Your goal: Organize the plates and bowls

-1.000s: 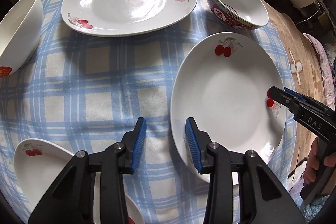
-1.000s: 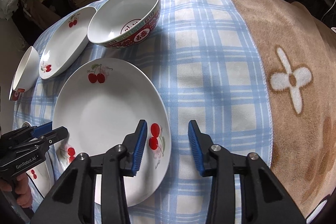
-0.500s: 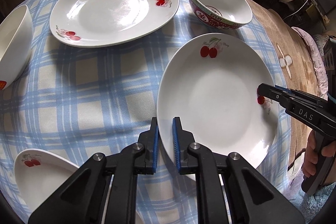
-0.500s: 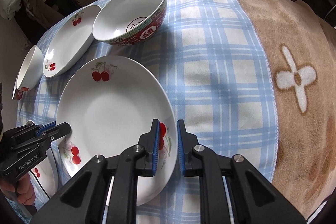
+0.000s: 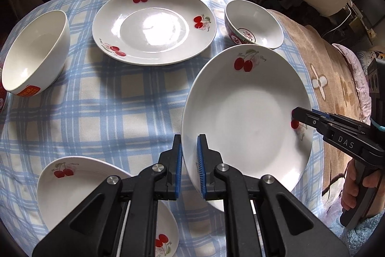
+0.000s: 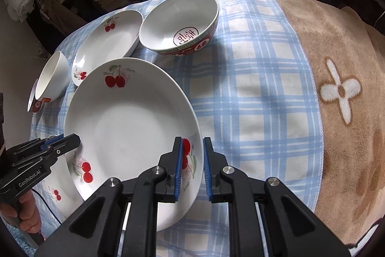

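Note:
A white cherry-print plate (image 5: 247, 117) is held lifted above the checked tablecloth. My left gripper (image 5: 189, 160) is shut on its left rim. My right gripper (image 6: 191, 165) is shut on its right rim; the plate also shows in the right wrist view (image 6: 130, 127). The right gripper appears in the left wrist view (image 5: 312, 121), and the left one in the right wrist view (image 6: 60, 145). A second cherry plate (image 5: 154, 25) lies at the back. A third cherry plate (image 5: 79, 187) lies below my left gripper.
A red-patterned bowl (image 5: 252, 24) stands behind the held plate, also in the right wrist view (image 6: 180, 23). A plain white bowl (image 5: 36, 54) sits at the left. A tan blanket (image 6: 336, 88) covers the right side. Shelves with clutter stand beyond the table.
Both grippers went from open to shut on the plate's opposite rims, then raised the plate off the cloth; the table now looks farther below.

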`<action>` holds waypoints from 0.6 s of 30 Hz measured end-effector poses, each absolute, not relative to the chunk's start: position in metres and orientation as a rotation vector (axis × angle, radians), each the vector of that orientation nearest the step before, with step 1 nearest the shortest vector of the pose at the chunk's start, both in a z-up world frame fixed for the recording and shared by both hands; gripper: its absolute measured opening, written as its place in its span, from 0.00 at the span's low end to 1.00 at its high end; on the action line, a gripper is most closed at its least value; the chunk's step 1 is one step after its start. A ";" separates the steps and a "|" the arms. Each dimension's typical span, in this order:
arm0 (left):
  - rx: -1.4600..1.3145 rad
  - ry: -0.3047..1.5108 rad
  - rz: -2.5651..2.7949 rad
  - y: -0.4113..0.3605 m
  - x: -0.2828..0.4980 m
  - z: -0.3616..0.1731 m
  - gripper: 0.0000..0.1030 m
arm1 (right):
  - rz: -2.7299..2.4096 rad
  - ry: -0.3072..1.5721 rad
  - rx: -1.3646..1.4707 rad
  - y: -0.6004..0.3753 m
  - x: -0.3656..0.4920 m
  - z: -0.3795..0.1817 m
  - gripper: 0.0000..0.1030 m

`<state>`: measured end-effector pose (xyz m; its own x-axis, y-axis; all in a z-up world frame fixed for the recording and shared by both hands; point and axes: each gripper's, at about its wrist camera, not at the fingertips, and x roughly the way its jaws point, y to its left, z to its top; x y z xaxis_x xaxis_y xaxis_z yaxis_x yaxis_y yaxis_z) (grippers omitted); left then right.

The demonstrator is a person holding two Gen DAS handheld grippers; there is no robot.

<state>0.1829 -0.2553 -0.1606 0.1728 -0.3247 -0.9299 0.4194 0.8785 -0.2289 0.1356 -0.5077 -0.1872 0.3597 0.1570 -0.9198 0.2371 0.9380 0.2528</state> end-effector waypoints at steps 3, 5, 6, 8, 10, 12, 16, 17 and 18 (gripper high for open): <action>0.073 1.282 -0.512 -0.241 0.179 -0.153 0.11 | -0.042 1.206 0.374 -0.497 0.133 -0.181 0.17; 0.061 1.277 -0.502 -0.230 0.177 -0.148 0.11 | -0.035 1.202 0.365 -0.489 0.132 -0.176 0.17; 0.052 1.276 -0.497 -0.223 0.176 -0.145 0.11 | -0.030 1.201 0.363 -0.484 0.132 -0.173 0.17; 0.043 1.269 -0.488 -0.212 0.174 -0.139 0.11 | -0.018 1.200 0.359 -0.475 0.132 -0.168 0.17; 0.039 1.259 -0.478 -0.200 0.171 -0.133 0.11 | -0.003 1.196 0.351 -0.464 0.133 -0.163 0.17; 0.032 1.250 -0.469 -0.186 0.168 -0.126 0.11 | 0.013 1.192 0.343 -0.453 0.133 -0.158 0.17; 0.058 1.232 -0.430 -0.163 0.160 -0.117 0.11 | 0.044 1.189 0.310 -0.428 0.135 -0.149 0.17; 0.062 1.230 -0.420 -0.157 0.157 -0.115 0.11 | 0.050 1.187 0.304 -0.422 0.135 -0.147 0.17; 0.068 1.226 -0.413 -0.152 0.156 -0.112 0.11 | 0.056 1.185 0.301 -0.416 0.135 -0.145 0.17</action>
